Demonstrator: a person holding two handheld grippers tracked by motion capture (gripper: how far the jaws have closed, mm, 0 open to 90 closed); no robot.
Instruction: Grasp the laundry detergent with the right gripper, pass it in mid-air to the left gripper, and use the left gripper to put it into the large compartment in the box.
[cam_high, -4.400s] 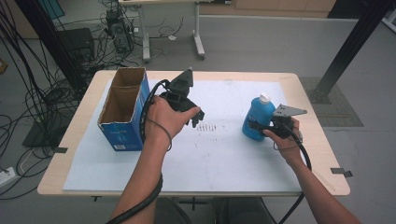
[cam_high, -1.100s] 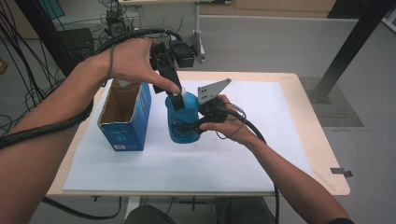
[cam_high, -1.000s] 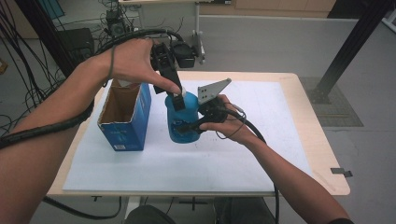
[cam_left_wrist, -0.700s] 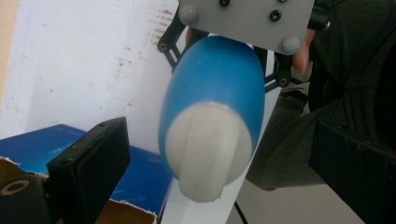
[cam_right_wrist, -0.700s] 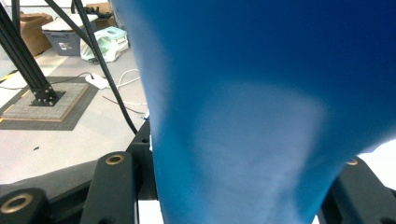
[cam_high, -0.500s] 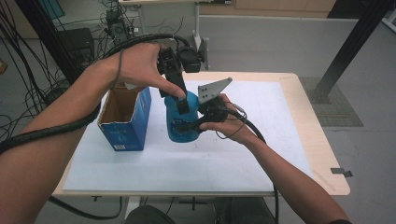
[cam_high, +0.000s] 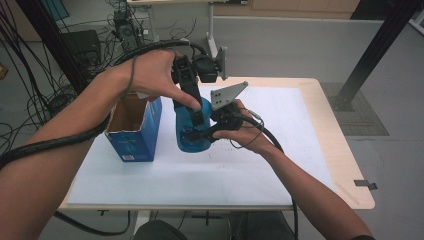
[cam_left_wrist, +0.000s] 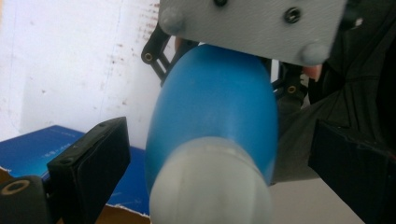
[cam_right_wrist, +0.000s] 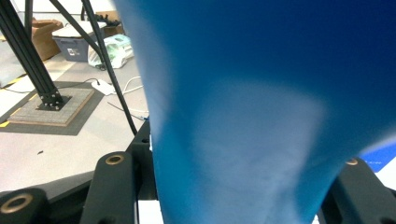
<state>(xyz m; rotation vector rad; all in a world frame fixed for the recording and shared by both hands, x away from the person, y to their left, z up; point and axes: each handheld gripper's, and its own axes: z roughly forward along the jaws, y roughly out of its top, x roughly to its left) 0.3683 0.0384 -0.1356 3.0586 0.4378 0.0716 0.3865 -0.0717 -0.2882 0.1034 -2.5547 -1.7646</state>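
A blue bottle (cam_high: 192, 131) with a pale cap (cam_left_wrist: 211, 184) stands upright near the middle of the surface (cam_high: 280, 170), on a white sheet, just beside an open blue cardboard box (cam_high: 134, 125) to its left. My right gripper (cam_high: 197, 134) is clamped around the bottle's lower body; in the right gripper view the blue wall sits pressed between both black jaws. My left gripper (cam_high: 198, 116) comes down from above at the bottle's top. In the left gripper view its jaws stand wide apart on either side of the cap, touching nothing, so I read it as open. I judge the risk here to be at the cap: if the left jaws close off-centre on its rounded top, they may slide off. Any twist or pull could also turn or tip the bottle if the right grip is loose, knocking it against the box.
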